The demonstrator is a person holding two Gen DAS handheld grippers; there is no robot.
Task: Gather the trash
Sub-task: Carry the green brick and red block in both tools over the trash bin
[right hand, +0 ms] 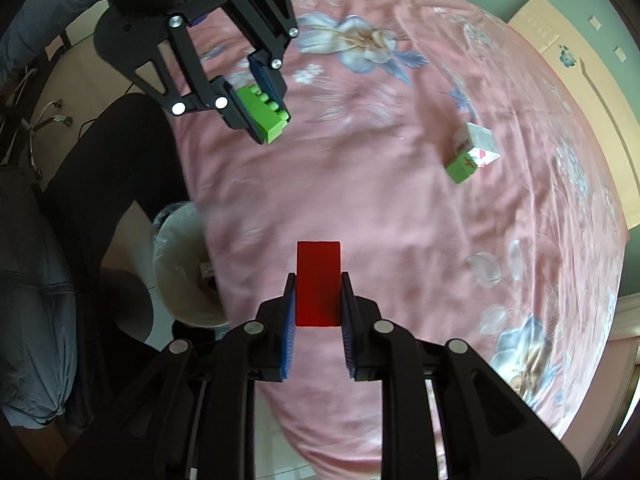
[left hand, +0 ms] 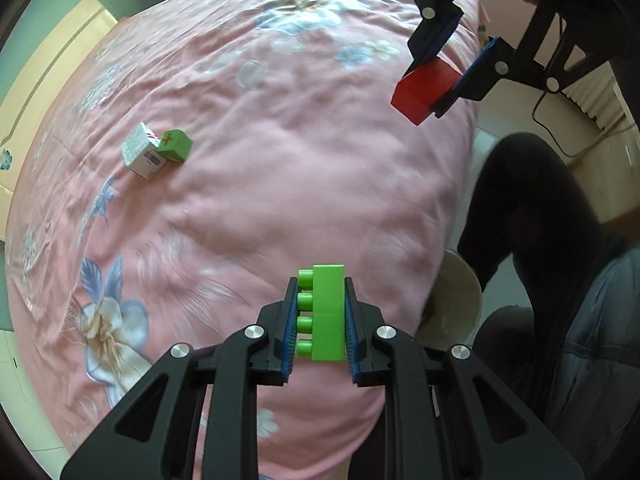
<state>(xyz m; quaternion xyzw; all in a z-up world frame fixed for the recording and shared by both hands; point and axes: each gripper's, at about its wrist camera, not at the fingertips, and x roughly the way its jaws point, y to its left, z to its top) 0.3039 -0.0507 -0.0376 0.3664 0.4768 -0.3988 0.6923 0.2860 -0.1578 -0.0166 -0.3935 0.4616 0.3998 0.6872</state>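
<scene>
step: carrying to bin | left claw [left hand: 320,320] pinching green brick [left hand: 326,312] — right claw [right hand: 318,300] pinching red block [right hand: 318,280] | next: over waste bin [right hand: 180,280] beside bed [right hand: 400,220] — release

A home bedroom: a bed under a pink floral bedspread [left hand: 280,160] (wooden headboard [right hand: 592,92] behind), green walls.

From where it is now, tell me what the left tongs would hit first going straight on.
Most likely the pink bedspread. The left tongs, shut on the green brick, point steeply down at bare cloth; the bin sits off to the side. Depth is unclear.
</scene>
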